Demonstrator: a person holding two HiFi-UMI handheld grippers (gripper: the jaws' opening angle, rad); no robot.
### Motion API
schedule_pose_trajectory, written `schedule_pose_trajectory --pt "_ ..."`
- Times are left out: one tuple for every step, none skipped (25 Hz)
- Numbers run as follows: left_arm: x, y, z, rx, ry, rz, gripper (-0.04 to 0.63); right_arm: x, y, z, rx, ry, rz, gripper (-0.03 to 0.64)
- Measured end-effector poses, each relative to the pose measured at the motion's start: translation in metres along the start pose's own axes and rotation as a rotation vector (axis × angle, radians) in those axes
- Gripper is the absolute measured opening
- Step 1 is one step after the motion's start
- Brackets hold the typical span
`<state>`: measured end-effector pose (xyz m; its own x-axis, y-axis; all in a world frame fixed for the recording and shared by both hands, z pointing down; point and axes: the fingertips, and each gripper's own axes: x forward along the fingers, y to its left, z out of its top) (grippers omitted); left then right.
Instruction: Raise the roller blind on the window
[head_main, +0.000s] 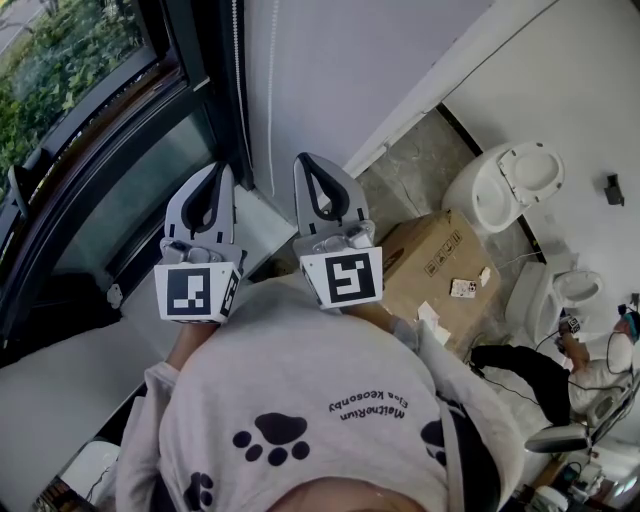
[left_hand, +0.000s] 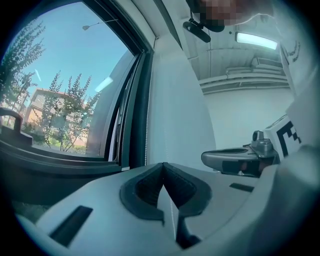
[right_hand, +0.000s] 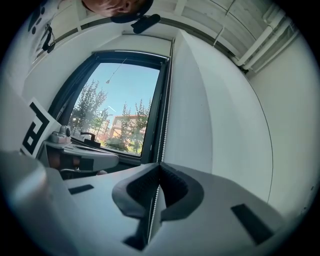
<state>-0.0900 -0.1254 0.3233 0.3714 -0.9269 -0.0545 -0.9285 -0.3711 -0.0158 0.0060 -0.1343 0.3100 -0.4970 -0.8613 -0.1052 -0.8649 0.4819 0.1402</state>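
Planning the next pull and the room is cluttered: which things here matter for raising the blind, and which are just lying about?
Job: bead chain; left gripper and right gripper, both shut on it; window.
Lying about: cardboard box, small cards on it, toilet, seated person.

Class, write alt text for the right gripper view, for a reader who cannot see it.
The right gripper, jaws shut on a white bead chain, points at a dark-framed window showing trees and blue sky. The chain hangs along the window's right edge; the left gripper sits alongside at left.
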Motion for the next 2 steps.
schedule_pose_trajectory --pt "-0.0002 -0.0005 0.0001 0.000 -0.001 -0.002 0.008 0.0000 0.0007 -0.0003 0.000 0.002 0.001 0.009" --pt "-0.0005 -0.0010 0.0002 0.001 -0.002 -0.003 0.008 0.0000 0.0015 -0.0006 0.000 0.004 0.002 0.009"
